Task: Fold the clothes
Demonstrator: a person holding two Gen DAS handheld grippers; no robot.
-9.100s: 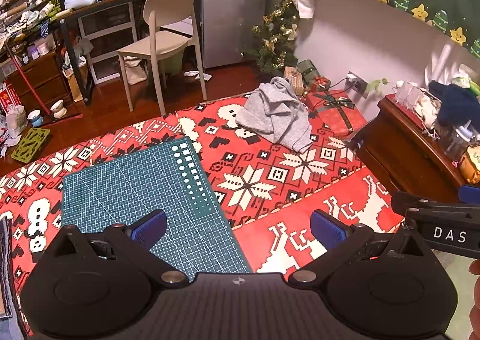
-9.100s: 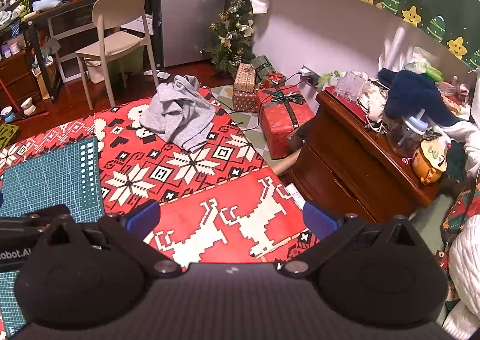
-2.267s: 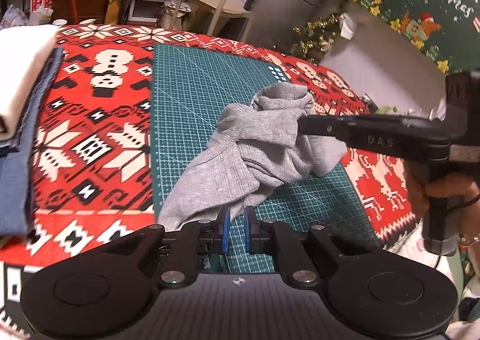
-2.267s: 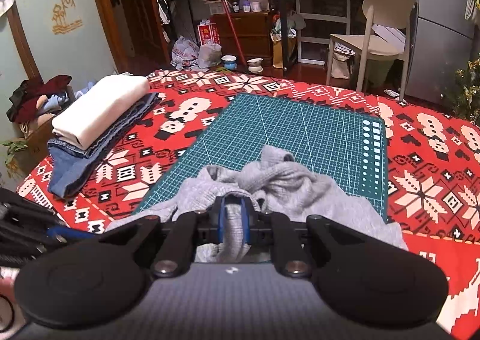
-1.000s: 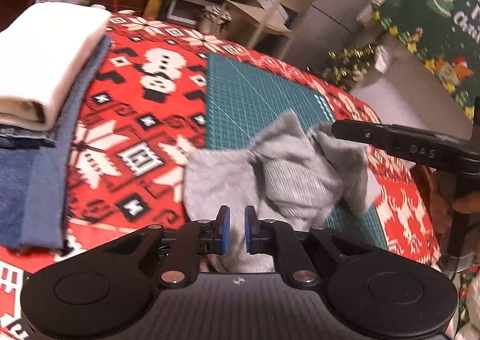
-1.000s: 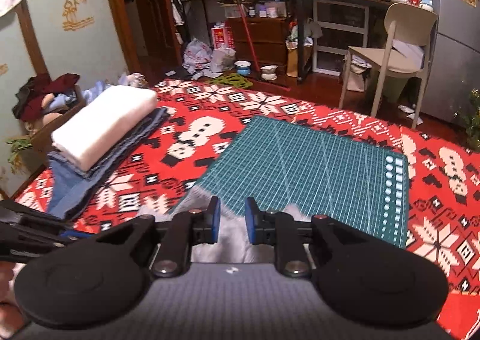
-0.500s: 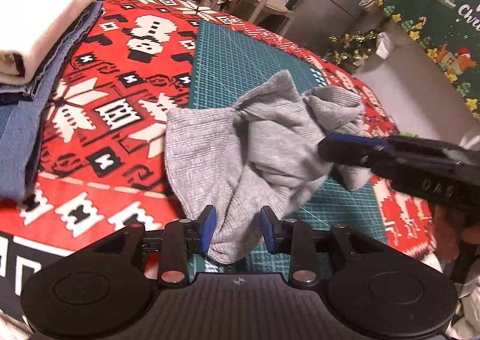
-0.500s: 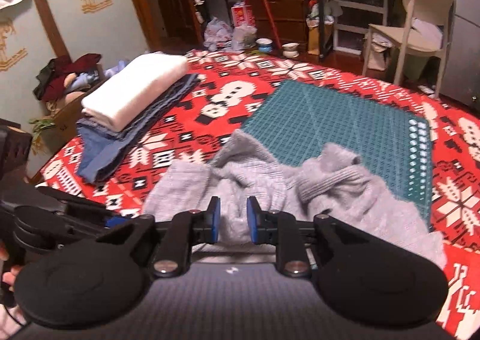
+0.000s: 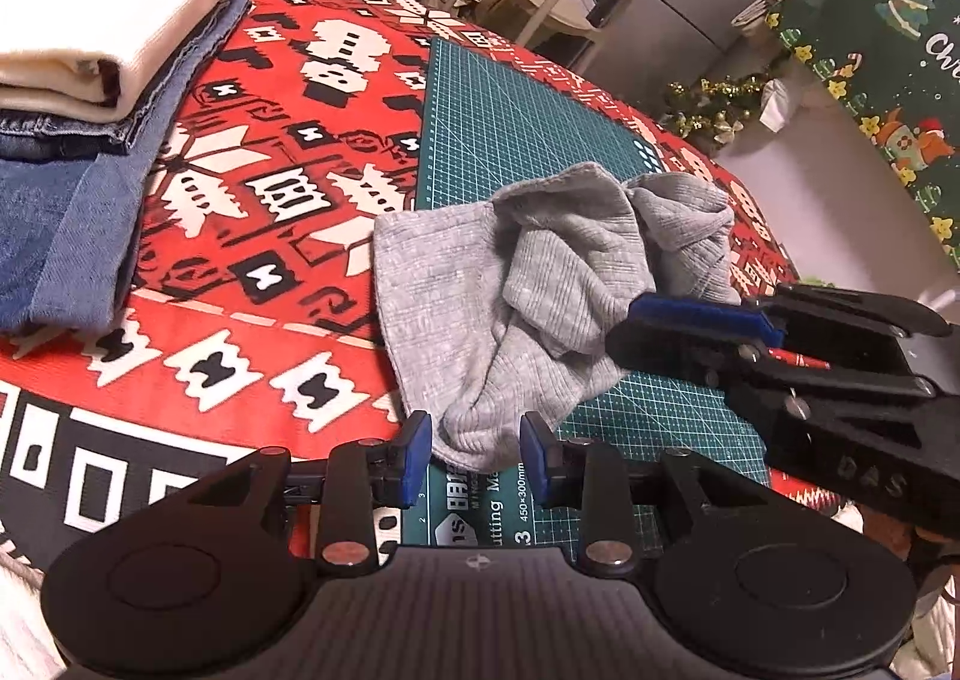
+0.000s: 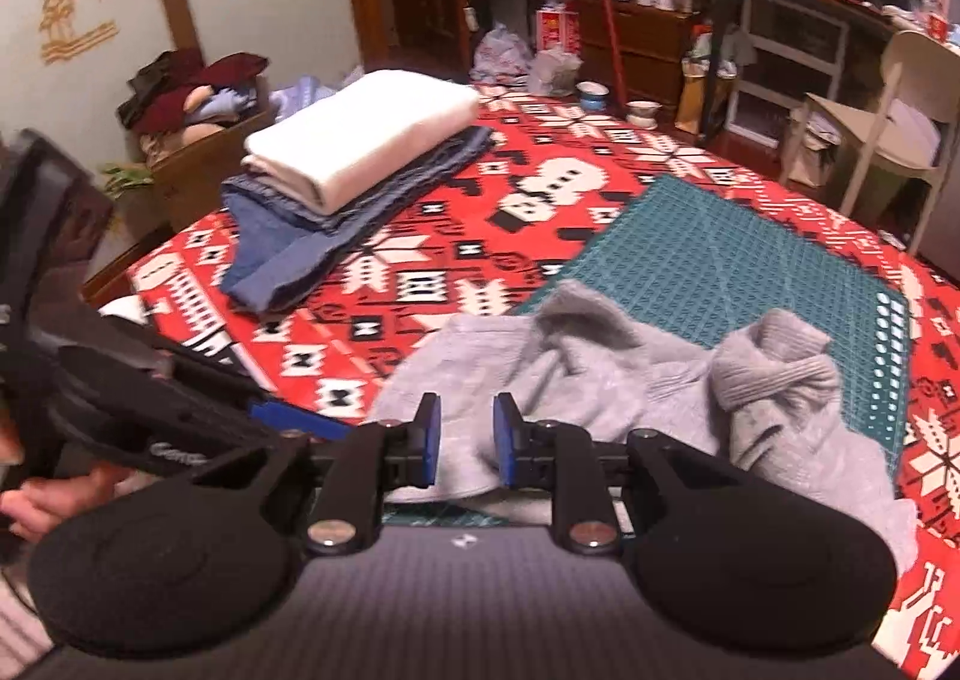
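Since a second ago the left gripper has parted its fingers – the blue pads then sat almost together, and now a bunched lower corner of the grey garment sits loosely in the gap between them, with daylight on either side of the cloth. That garment has also been dragged toward the near edge of the green cutting mat, its left part spilling onto the red patterned cover of the bed. The right gripper comes in from the right in the left wrist view, its blue pad lying against a fold of the garment; in its own view the fingers stand narrow with grey cloth filling the gap, though whether the pads truly press on it I cannot tell. A cream folded cloth rests on folded denim at the far left of the cover, well apart from the garment.
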